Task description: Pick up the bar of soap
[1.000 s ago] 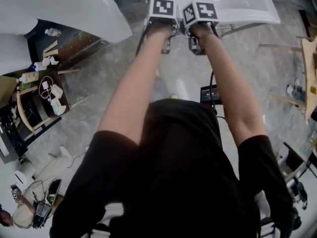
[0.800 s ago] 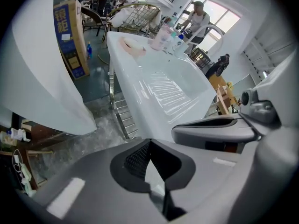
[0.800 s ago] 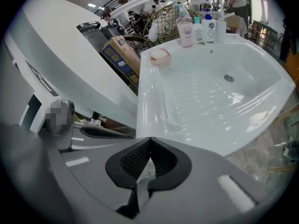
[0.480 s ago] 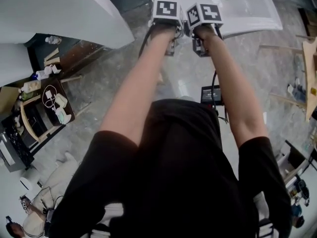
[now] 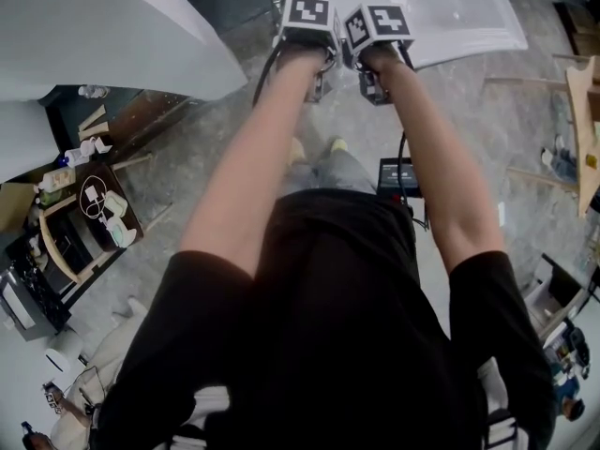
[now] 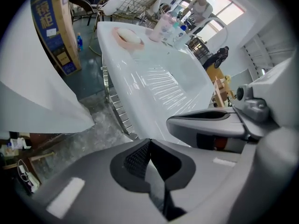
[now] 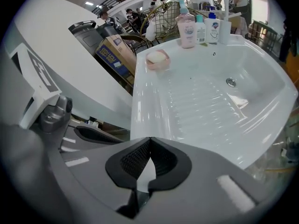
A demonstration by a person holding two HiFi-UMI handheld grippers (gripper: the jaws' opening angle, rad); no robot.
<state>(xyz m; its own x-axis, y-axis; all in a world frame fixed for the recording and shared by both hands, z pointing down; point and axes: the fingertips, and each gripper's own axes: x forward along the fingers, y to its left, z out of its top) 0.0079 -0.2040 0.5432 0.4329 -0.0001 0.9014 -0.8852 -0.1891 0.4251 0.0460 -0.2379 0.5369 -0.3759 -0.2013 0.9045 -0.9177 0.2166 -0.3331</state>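
We are moving nearer, bringing the left gripper (image 6: pixel 149 158) and right gripper (image 7: pixel 149 158), both closed and empty, over the sink (image 7: pixel 201 107); the bar of soap (image 7: pixel 156 56) is sitting in its pink dish (image 7: pixel 159 66) at the far corner, needing jaws opening wide first

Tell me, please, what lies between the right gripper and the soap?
Only bare sink, its ribbed white slope, lies between the right gripper and the soap in its pink dish; the right gripper view shows it.
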